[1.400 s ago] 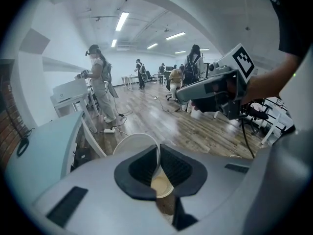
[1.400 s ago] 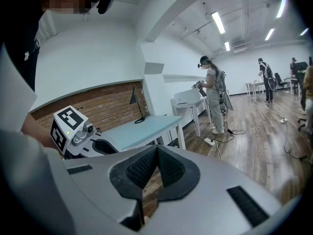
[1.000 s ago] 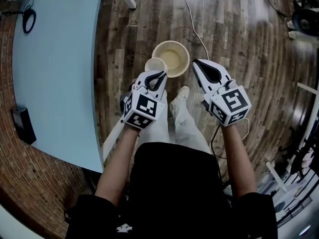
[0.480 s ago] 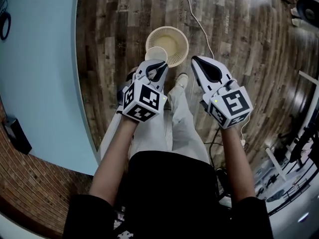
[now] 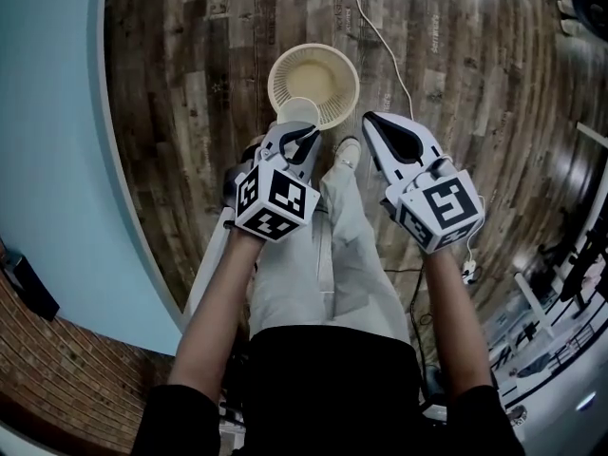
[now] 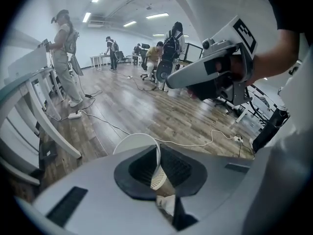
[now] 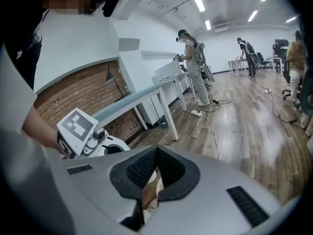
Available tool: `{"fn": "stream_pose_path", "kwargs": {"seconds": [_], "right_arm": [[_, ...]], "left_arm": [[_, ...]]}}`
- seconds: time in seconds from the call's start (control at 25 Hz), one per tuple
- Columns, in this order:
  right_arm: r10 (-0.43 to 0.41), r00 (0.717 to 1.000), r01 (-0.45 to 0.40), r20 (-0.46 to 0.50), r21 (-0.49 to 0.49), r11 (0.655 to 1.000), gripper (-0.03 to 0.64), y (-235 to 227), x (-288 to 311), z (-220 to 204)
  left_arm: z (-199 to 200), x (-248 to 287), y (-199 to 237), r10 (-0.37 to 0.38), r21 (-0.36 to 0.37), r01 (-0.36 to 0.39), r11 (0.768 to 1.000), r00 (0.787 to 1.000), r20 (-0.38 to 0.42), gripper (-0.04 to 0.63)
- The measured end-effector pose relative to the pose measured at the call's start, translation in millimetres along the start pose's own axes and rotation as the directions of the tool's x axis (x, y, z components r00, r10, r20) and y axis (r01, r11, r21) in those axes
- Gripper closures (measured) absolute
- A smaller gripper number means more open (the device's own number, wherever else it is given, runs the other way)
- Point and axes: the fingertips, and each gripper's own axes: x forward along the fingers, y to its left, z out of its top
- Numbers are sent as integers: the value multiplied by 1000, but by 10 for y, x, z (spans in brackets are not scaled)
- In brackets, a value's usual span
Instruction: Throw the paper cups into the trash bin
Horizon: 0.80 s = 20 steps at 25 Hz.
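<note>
A white paper cup point(image 5: 298, 112) hangs by its rim from my left gripper point(image 5: 304, 136), which is shut on it. In the left gripper view the cup's thin wall point(image 6: 139, 143) is pinched between the dark pads point(image 6: 142, 168), its mouth turned to the left. The cup sits over the near rim of a round cream slatted trash bin point(image 5: 353, 74) standing on the wooden floor. My right gripper point(image 5: 373, 122) hovers just right of the bin, shut with nothing between its jaws; it also shows in the left gripper view point(image 6: 210, 75).
A light blue table point(image 5: 57, 160) curves along the left, a black device point(image 5: 24, 283) on it. A white cable point(image 5: 380, 36) runs across the floor behind the bin. My legs and a shoe point(image 5: 348, 150) are below the grippers. Other people stand at desks point(image 7: 193, 67).
Both grippers have sunk toward the floor, the left one still carrying the cup. The cup now overlaps the bin's near rim, and the table has slid further left in view.
</note>
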Motion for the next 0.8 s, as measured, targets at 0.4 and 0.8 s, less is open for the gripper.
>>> {"fn": "stream_pose_path", "kwargs": {"seconds": [0.4,0.8], "right_arm": [[18,1000,-18,-18,28,999,612,-161,358,-480],[13,997,-8,-74,57,998,612,-370,605,-1044]], "left_arm": [[-405,500,103,-4,-31,3,1000,1000,-28,565],[-927,1000,113,-18,-79,13,997,997,-71,565]]}}
